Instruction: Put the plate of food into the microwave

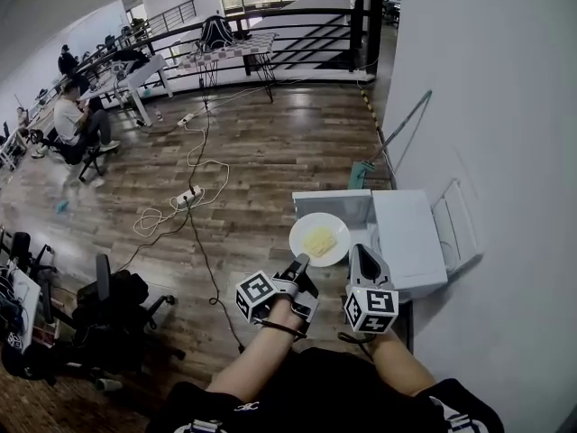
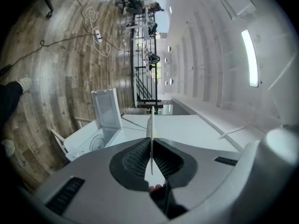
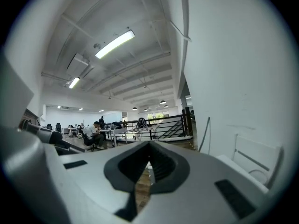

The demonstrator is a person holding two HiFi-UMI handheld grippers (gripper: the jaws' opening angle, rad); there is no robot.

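Left gripper [image 1: 300, 262] clamped on the plate [image 1: 335, 224]

Its jaws were closed on the plate's near rim. The plate carried yellow food [image 1: 318, 241] and hung just beside the white microwave [image 1: 410, 242]. The right gripper [image 1: 365, 255] had its jaws together, empty, at the microwave's near edge.

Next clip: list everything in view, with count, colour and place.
plate: one, white, in front of the microwave
food: one, yellow, on the plate
microwave: one, white, by the wall, door open
mop: one, green head, against the wall
cables: several, on the wood floor
chairs: black, lower left
left gripper: shut on the plate's rim
right gripper: shut, empty
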